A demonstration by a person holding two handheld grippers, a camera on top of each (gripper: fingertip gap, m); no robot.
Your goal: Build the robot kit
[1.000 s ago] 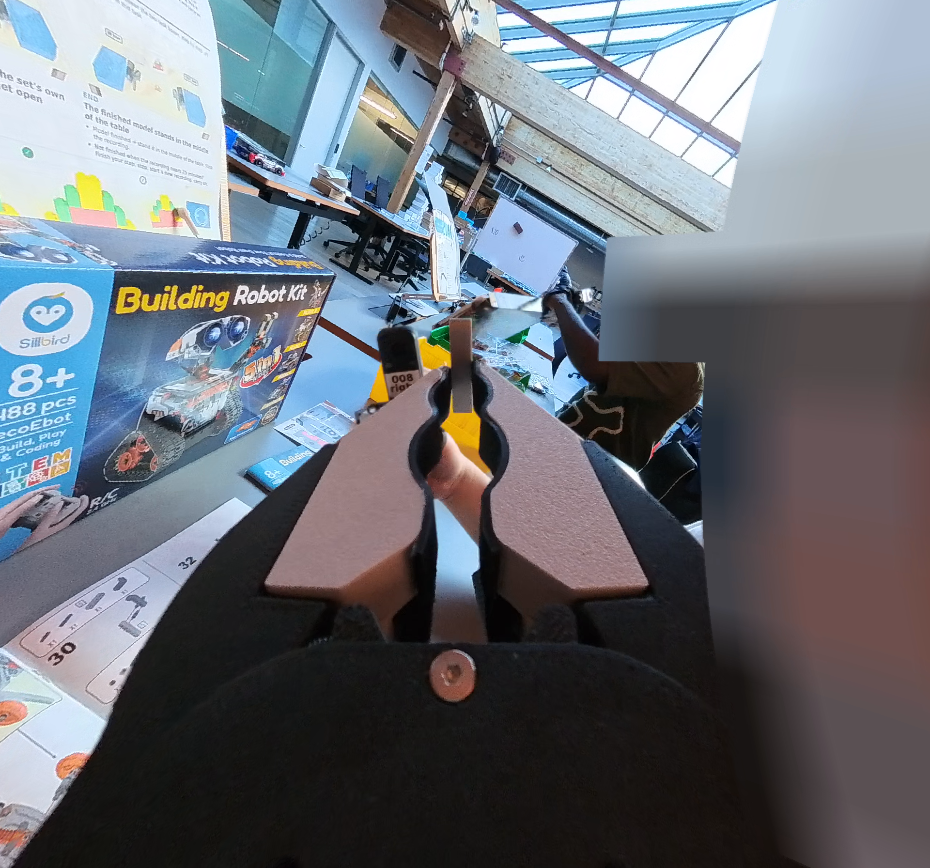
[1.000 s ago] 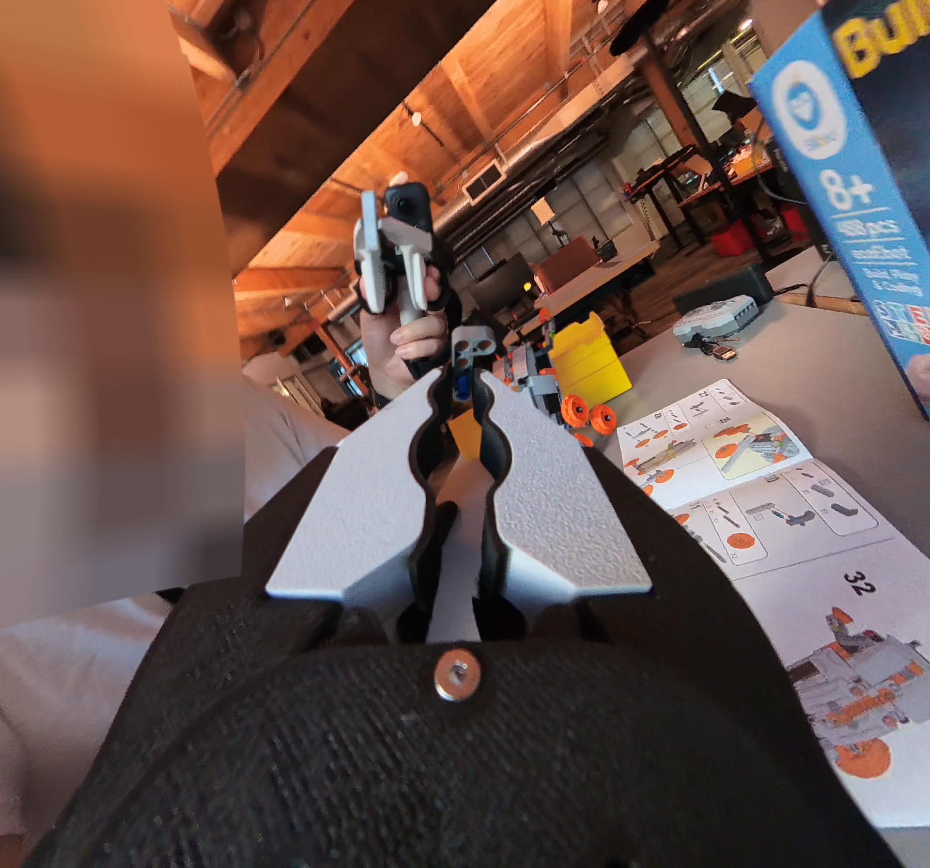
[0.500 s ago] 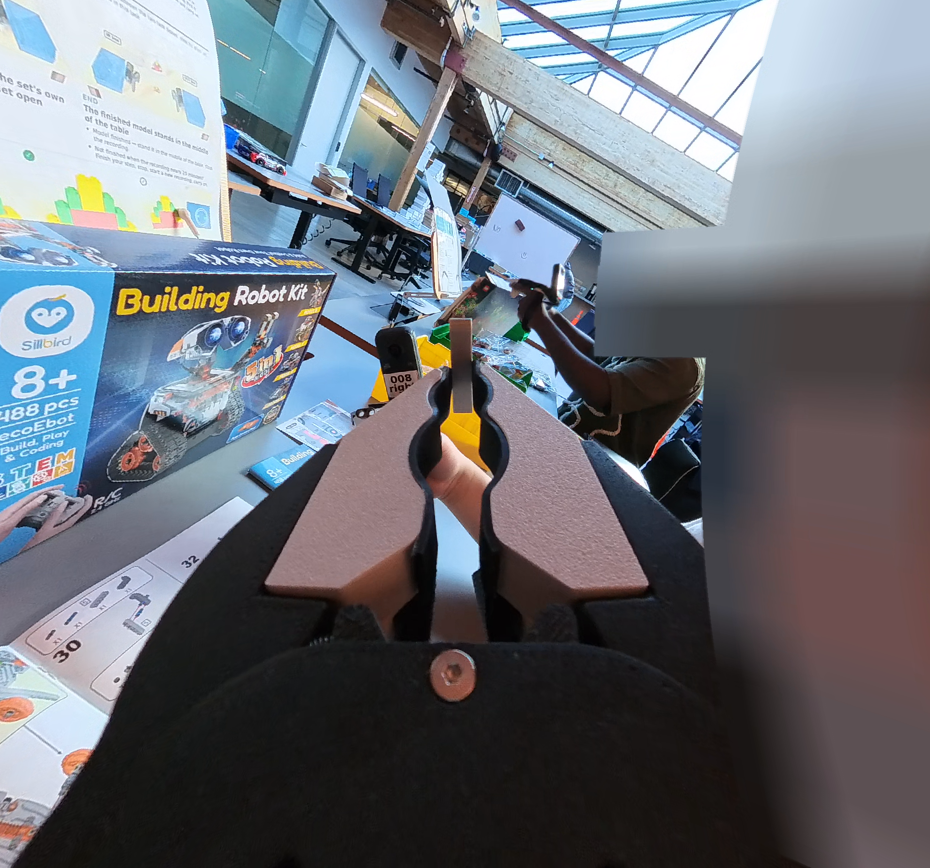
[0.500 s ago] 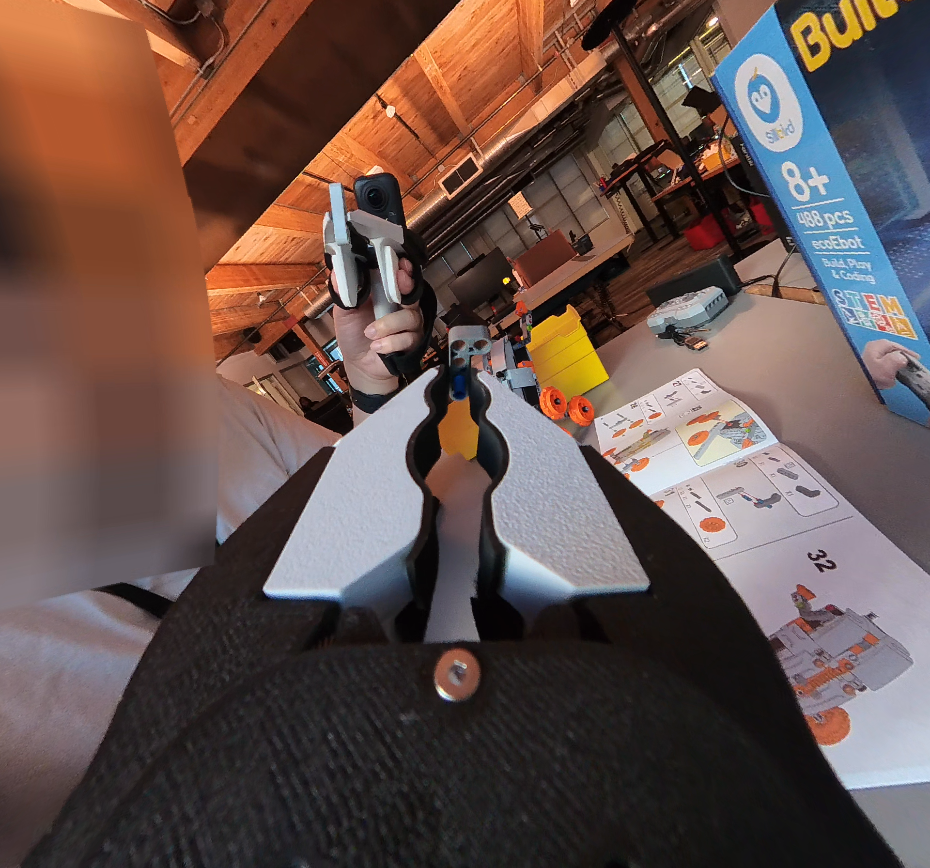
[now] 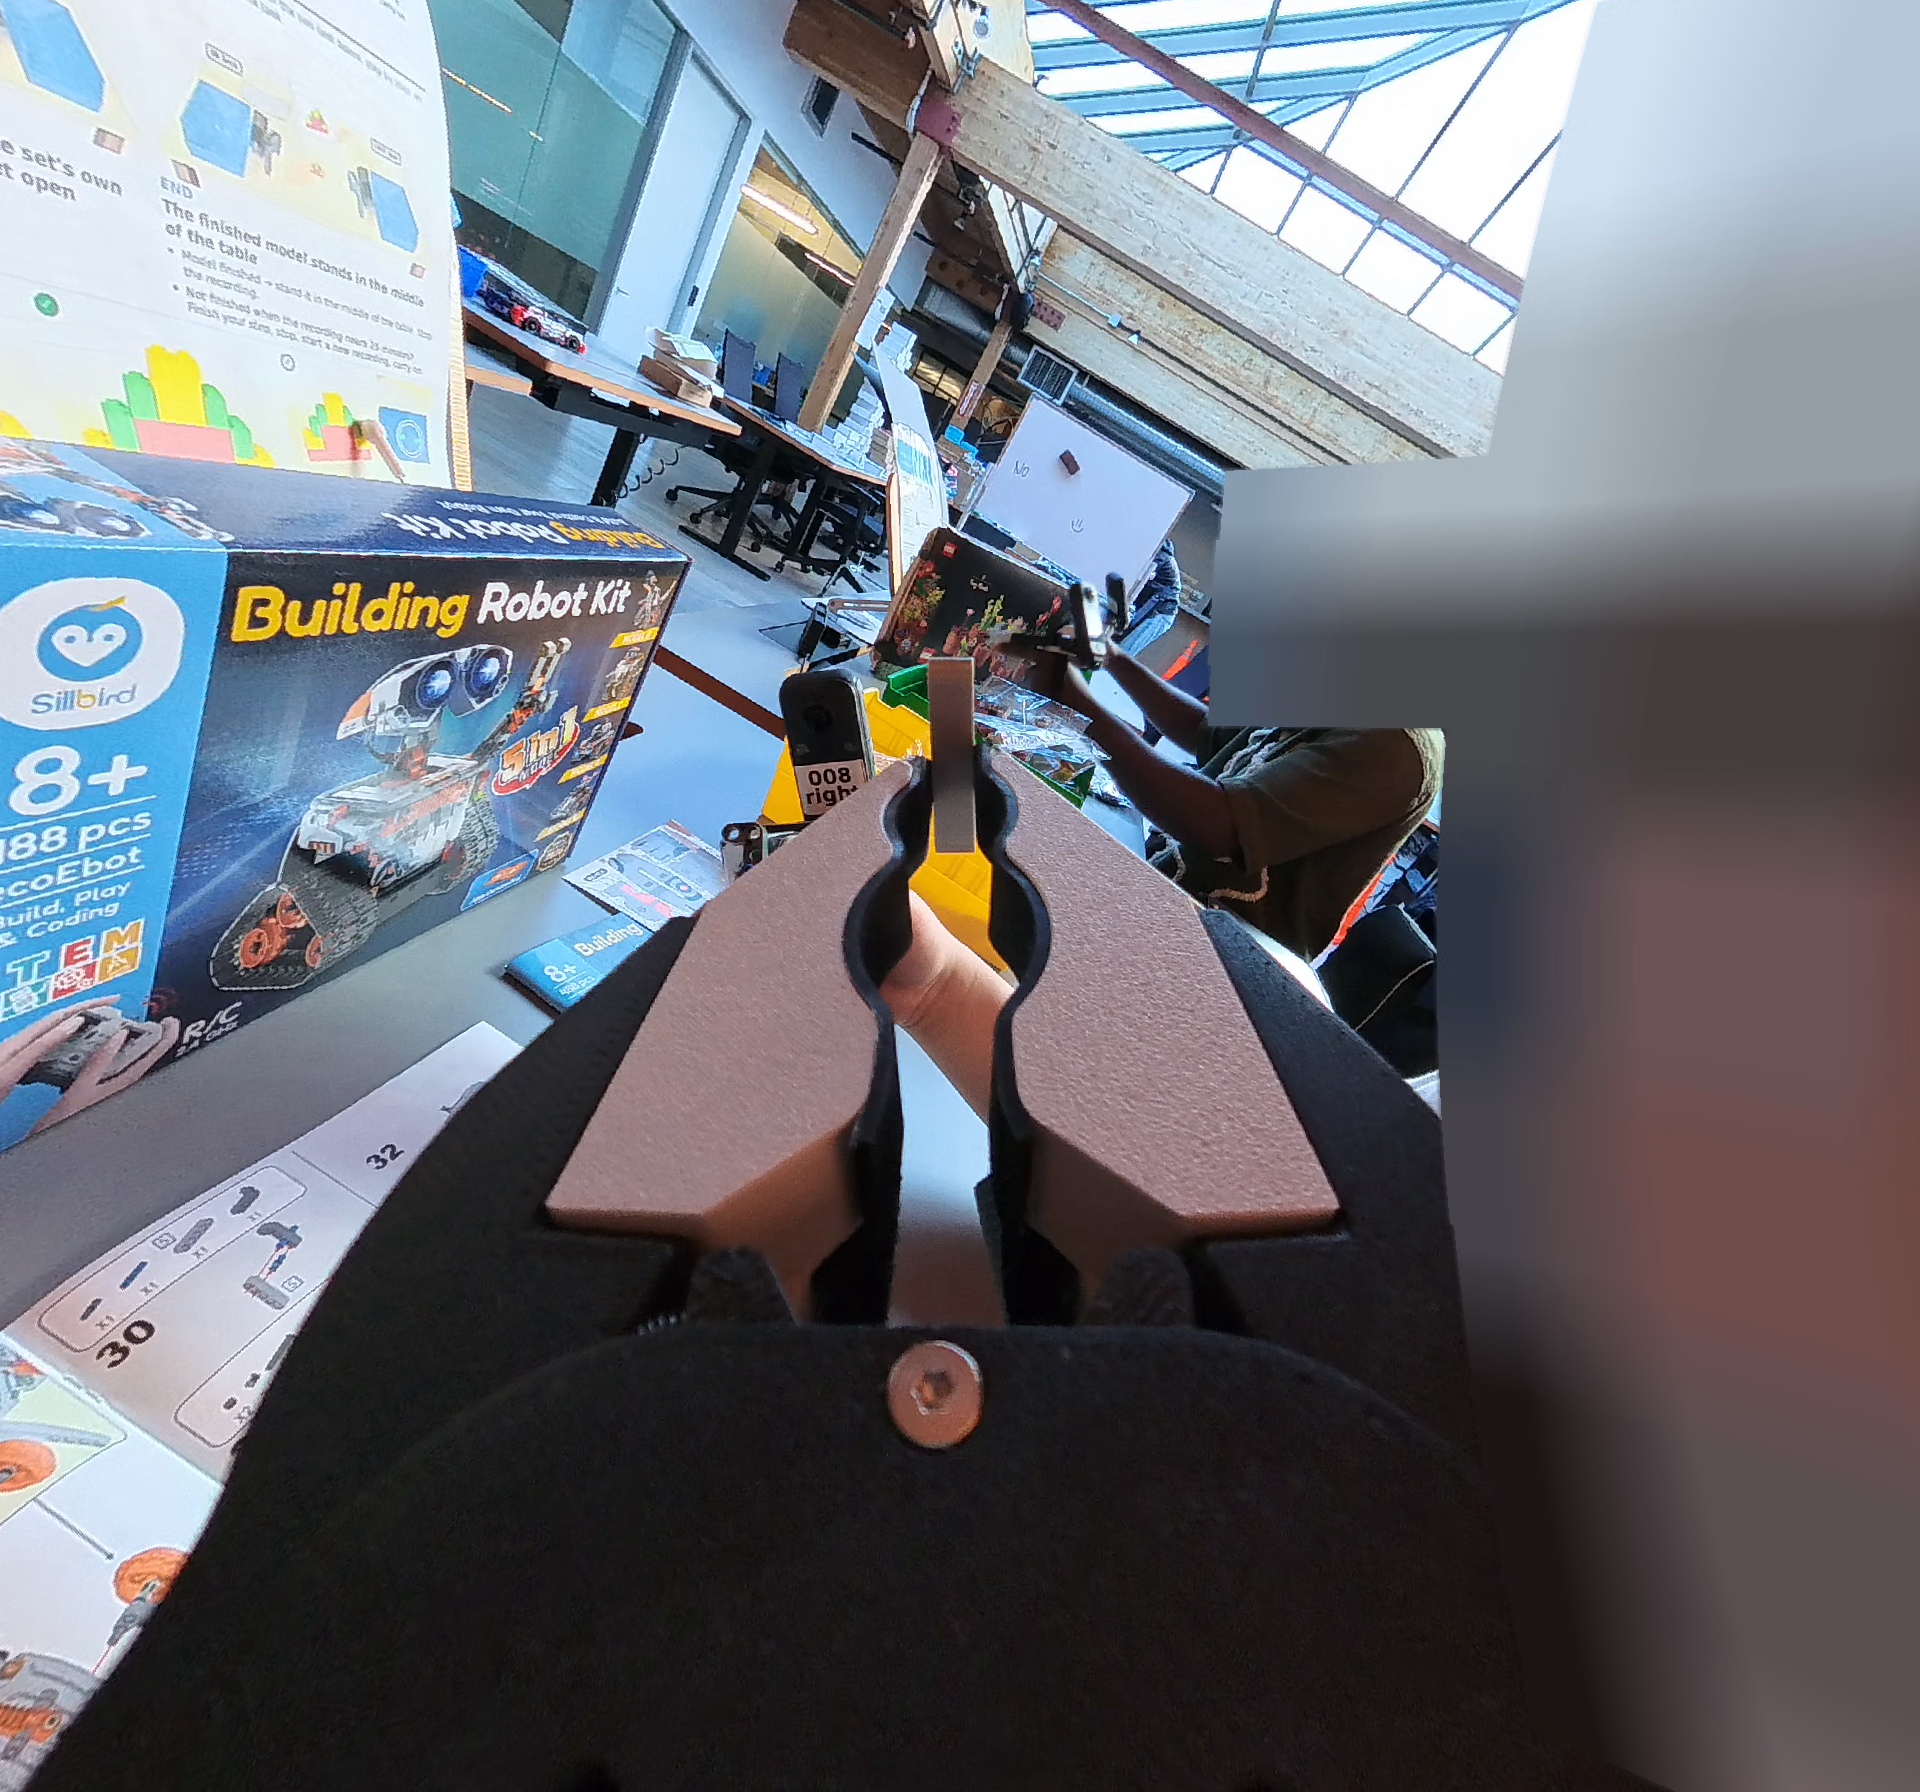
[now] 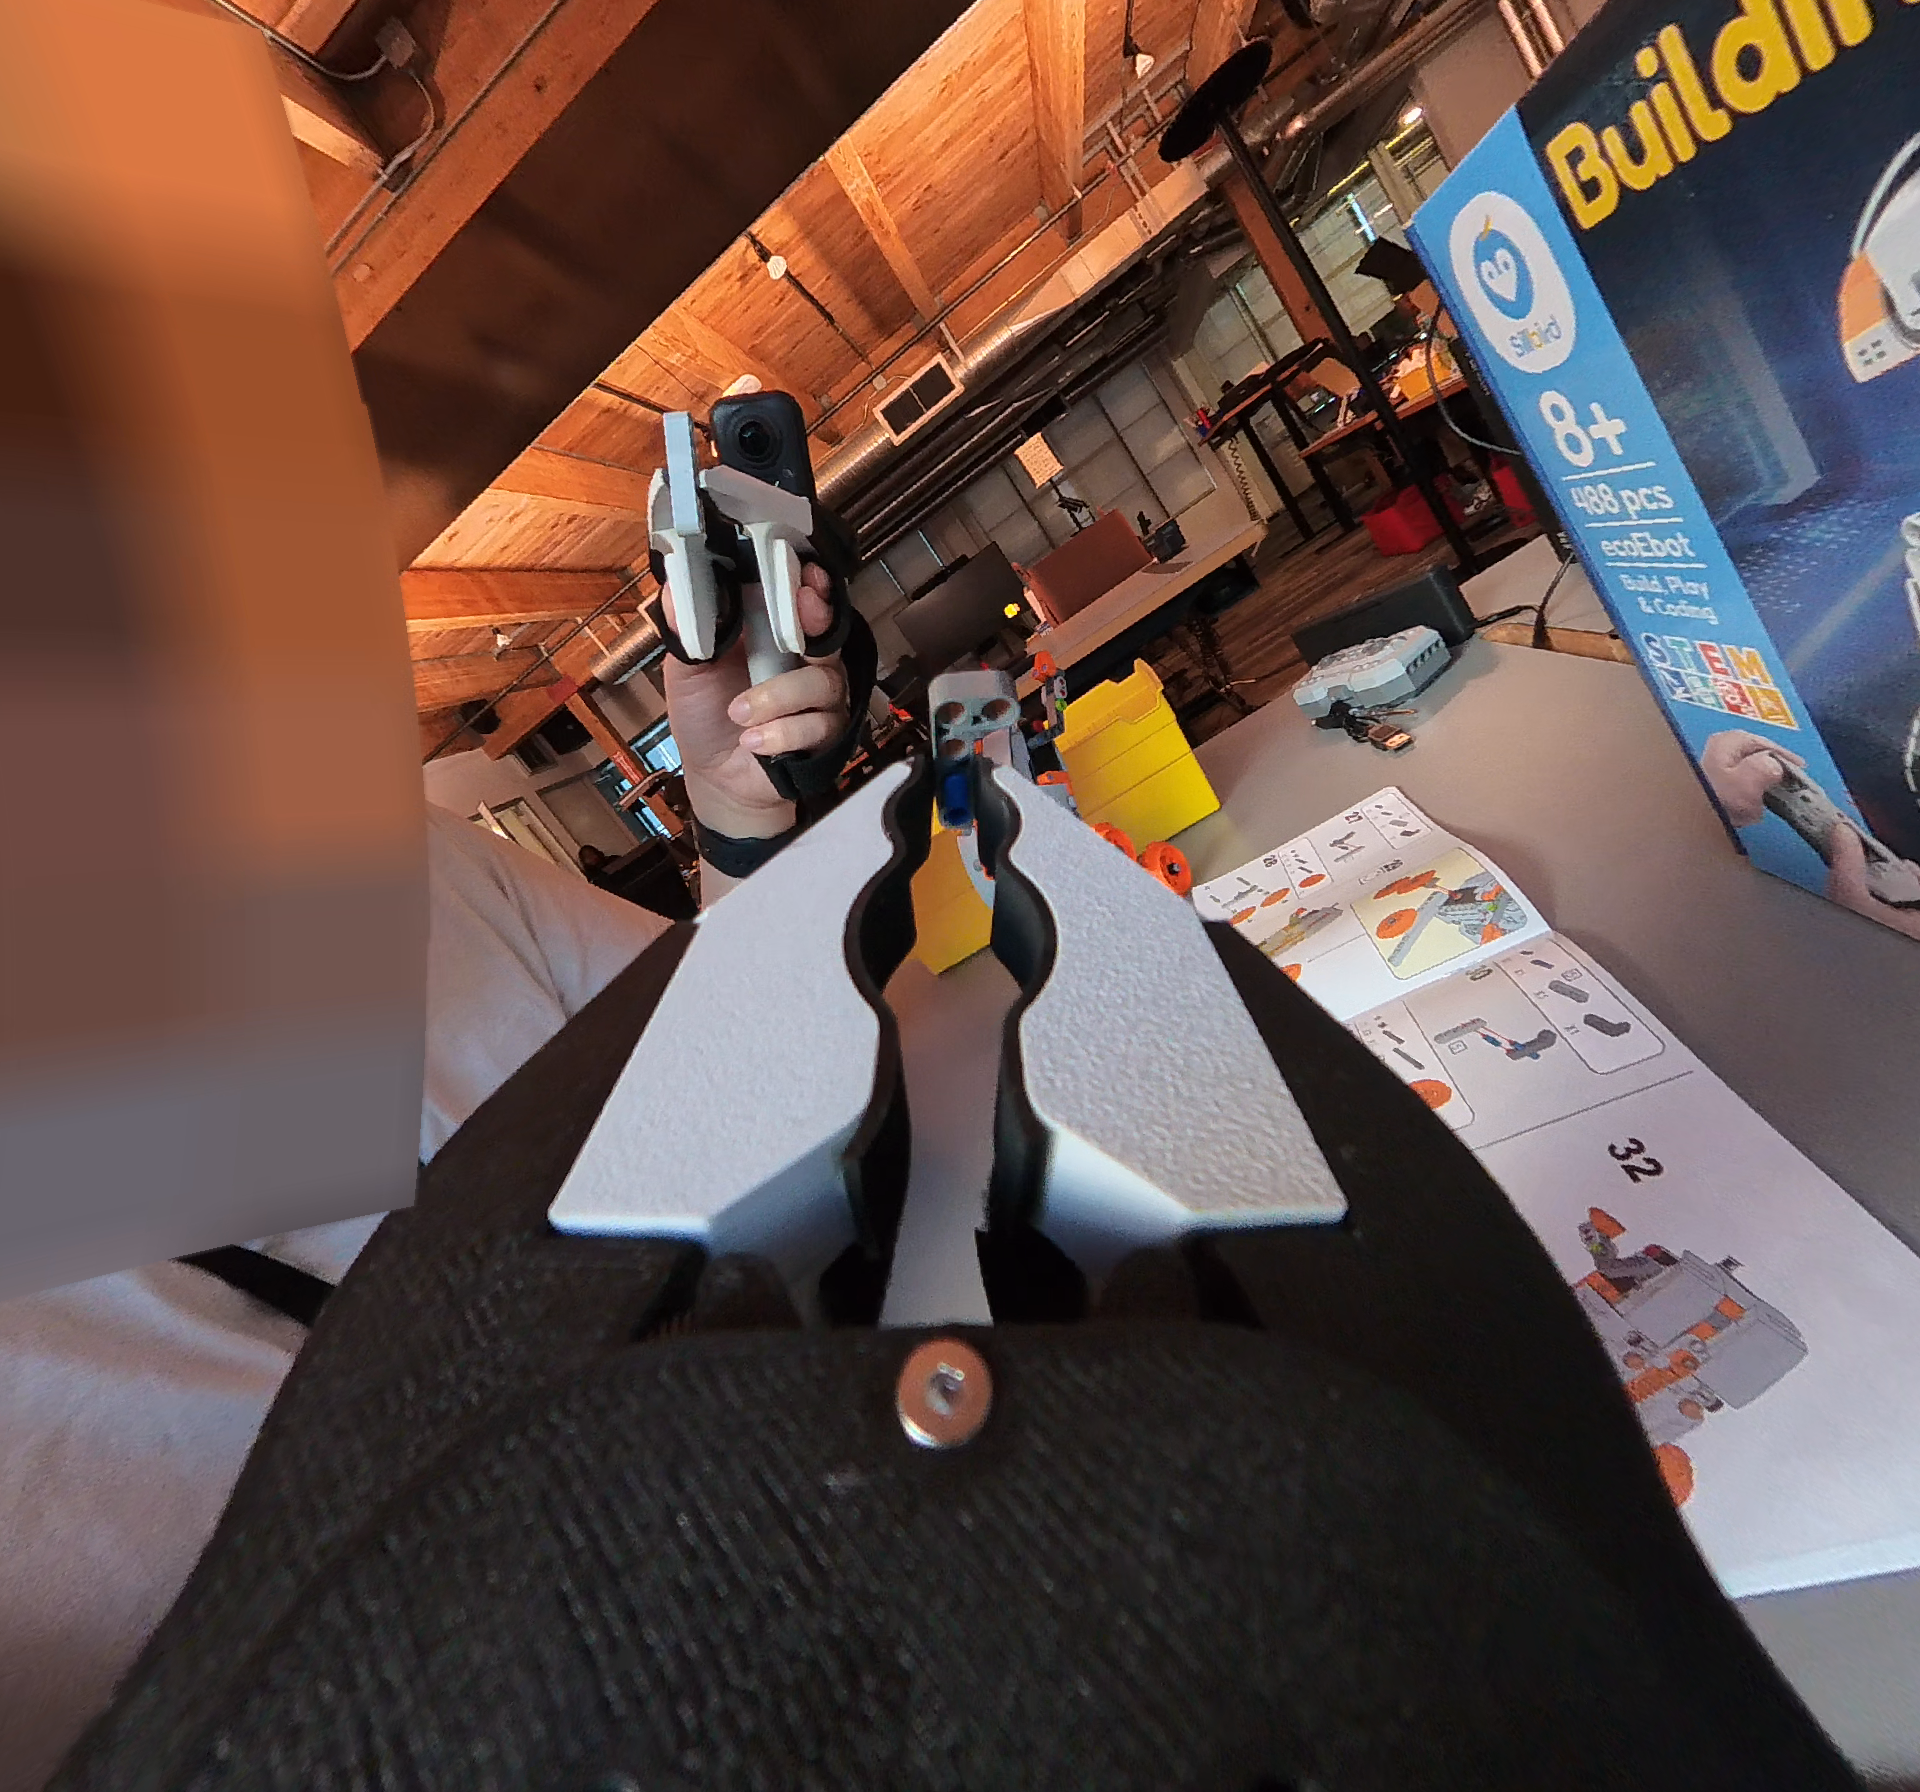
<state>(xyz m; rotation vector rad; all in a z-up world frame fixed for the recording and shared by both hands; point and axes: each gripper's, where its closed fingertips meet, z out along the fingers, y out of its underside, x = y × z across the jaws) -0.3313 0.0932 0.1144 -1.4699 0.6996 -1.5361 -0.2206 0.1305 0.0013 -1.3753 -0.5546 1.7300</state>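
Two grippers, each clamped on one small part.
Left gripper pinches one grey strip; right gripper grips one grey-and-blue brick piece. One kit box, one open booklet nearby.

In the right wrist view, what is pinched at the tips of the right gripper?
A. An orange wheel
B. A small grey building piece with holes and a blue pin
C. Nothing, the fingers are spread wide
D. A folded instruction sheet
B: the right gripper is shut on a small grey building piece with round holes, and a blue pin shows just below it between the white fingers.
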